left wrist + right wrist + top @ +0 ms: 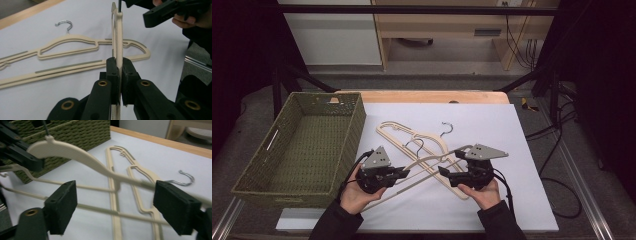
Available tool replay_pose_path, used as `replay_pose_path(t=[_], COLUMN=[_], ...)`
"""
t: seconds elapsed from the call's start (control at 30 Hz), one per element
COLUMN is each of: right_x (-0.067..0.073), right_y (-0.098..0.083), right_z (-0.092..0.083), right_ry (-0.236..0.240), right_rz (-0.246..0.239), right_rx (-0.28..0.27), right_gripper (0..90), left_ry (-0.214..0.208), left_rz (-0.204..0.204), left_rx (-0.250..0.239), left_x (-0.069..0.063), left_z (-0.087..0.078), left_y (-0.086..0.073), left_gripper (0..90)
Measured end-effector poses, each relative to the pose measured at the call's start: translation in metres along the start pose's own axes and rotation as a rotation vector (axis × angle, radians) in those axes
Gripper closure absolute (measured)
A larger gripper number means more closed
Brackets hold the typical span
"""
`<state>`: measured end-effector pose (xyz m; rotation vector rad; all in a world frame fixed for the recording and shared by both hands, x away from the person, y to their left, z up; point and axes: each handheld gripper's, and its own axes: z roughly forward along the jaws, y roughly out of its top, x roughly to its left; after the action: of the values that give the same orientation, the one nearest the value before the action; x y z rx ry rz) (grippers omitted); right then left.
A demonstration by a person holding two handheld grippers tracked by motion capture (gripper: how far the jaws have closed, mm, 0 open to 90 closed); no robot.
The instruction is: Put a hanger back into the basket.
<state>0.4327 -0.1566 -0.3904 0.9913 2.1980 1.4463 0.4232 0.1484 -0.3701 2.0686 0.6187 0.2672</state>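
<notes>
Near the table's front edge, toward its middle, my left gripper (398, 175) has its jaws clamped on a cream hanger (432, 162), which is lifted clear of the white sheet (512, 130) covering the table. Seen along my left jaws, the pads press flat on either side of the hanger's thin frame (117, 50), which stands edge-on and upright between them. My right gripper (447, 175) sits just beside it on the right side of the front edge, its jaws spread wide. In the right gripper view, the hanger's shoulder (75, 153) and lower bar run across between the two pads (62, 206) without either pad pressing on them. Two more cream hangers (412, 135) lie flat on the sheet behind my grippers, near the table's middle, overlapping, their metal hooks (447, 129) pointing toward the far edge. A green woven basket (357, 125) stands along the table's left edge.
</notes>
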Motion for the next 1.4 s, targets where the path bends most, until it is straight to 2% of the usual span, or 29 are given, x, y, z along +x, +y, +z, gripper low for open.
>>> replay_pose_path(t=[0.17,0.27,0.53,0.73,0.93,1.1,1.2,1.23,1.4], right_x=[-0.011,-0.02,-0.043,-0.052,-0.055,-0.057,-0.057,-0.057,-0.058], right_y=[-0.007,-0.014,-0.025,-0.03,-0.032,-0.033,-0.033,-0.033,-0.033], right_z=[-0.012,-0.021,-0.037,-0.04,-0.042,-0.044,-0.044,-0.044,-0.045], right_ry=[-0.076,-0.127,-0.208,-0.241,-0.256,-0.27,-0.269,-0.27,-0.271], right_rz=[0.026,0.038,0.086,0.098,0.104,0.108,0.108,0.105,0.108], right_rx=[-0.019,-0.032,-0.066,-0.067,-0.062,-0.066,-0.066,-0.063,-0.063], right_gripper=[12.4,10.5,6.5,5.4,4.8,4.4,4.2,4.2,4.2], left_ry=[0.065,0.082,0.11,0.133,0.183,0.197,0.206,0.206,0.253], left_rz=[-0.017,-0.023,-0.04,-0.032,-0.006,-0.008,-0.004,-0.016,-0.019], left_rx=[-0.045,-0.064,-0.128,-0.172,-0.186,-0.206,-0.207,-0.209,-0.193], left_x=[0.0,-0.001,0.001,0.004,0.007,0.02,0.034,0.04,0.063], left_z=[-0.011,-0.018,-0.042,-0.064,-0.087,-0.105,-0.117,-0.121,-0.138], left_y=[0.003,0.005,0.014,0.026,0.045,0.057,0.062,0.063,0.065], left_gripper=[85.9,86.0,86.0,86.0,86.0,86.0,86.0,86.0,86.0])
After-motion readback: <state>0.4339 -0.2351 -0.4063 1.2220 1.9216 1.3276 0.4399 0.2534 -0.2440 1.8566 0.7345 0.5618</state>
